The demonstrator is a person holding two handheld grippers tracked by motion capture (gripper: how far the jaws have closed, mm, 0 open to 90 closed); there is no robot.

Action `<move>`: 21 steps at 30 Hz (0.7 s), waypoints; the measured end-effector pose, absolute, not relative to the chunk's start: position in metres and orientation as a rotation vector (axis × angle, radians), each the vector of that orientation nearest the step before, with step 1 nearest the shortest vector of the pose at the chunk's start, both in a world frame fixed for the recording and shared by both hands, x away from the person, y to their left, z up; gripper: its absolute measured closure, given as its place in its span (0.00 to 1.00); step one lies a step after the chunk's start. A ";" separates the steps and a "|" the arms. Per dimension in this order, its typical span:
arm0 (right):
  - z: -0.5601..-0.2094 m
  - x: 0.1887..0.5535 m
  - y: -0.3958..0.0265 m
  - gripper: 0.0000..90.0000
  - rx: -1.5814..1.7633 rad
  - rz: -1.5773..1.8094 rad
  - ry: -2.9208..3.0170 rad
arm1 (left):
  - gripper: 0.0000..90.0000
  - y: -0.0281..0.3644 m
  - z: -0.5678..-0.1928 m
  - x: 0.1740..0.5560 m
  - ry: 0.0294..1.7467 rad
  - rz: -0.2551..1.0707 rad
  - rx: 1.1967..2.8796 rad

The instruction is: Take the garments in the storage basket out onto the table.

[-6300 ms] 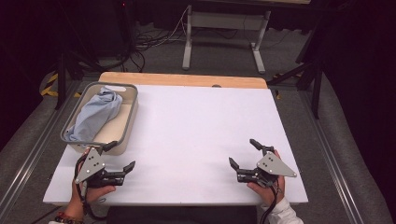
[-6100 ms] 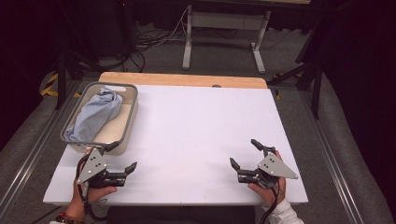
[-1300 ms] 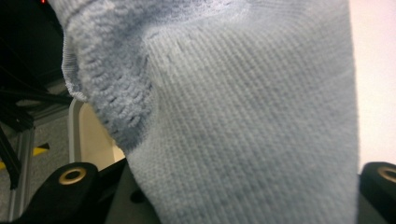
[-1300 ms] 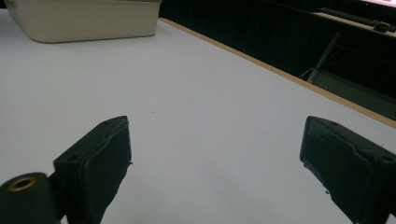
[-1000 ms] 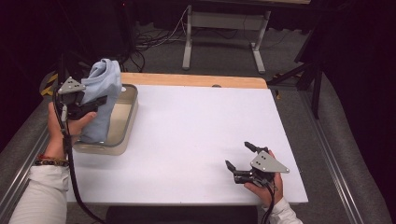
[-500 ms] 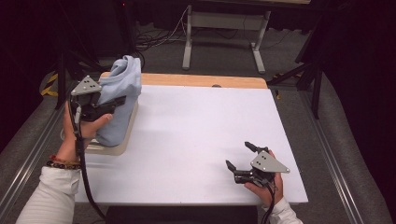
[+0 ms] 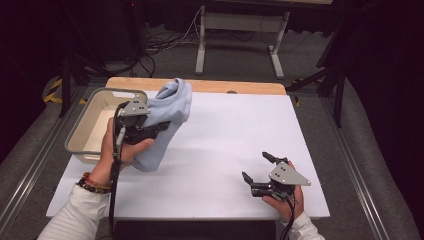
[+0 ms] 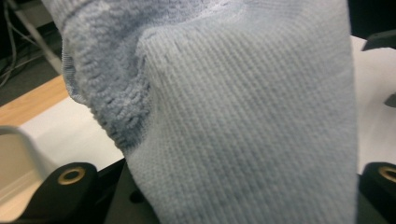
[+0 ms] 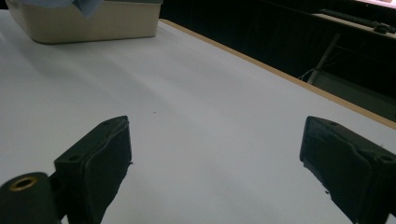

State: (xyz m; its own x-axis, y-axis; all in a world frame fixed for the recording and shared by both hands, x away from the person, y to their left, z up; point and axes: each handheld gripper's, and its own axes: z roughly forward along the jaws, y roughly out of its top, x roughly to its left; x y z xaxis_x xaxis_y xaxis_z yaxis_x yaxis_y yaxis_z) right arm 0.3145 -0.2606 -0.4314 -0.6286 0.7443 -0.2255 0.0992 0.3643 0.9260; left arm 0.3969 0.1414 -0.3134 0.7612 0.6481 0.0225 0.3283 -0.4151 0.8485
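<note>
High view: white table (image 7: 215, 165) with wooden far edge (image 7: 240, 86), grey floor (image 7: 380, 165).

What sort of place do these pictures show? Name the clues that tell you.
Probably a lab or workshop set up for recording, not a home: a white-topped table on bare grey floor, loose cables behind it, a metal stand, and dark surroundings.
</note>
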 end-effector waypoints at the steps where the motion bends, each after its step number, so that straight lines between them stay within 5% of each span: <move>1: -0.431 0.314 -0.261 0.11 0.727 1.283 1.984 | 0.76 0.137 -0.315 0.396 0.726 0.426 2.035; 21: -0.432 0.315 -0.260 0.11 0.732 1.279 1.988 | 0.75 0.085 -0.351 0.399 0.678 0.305 2.105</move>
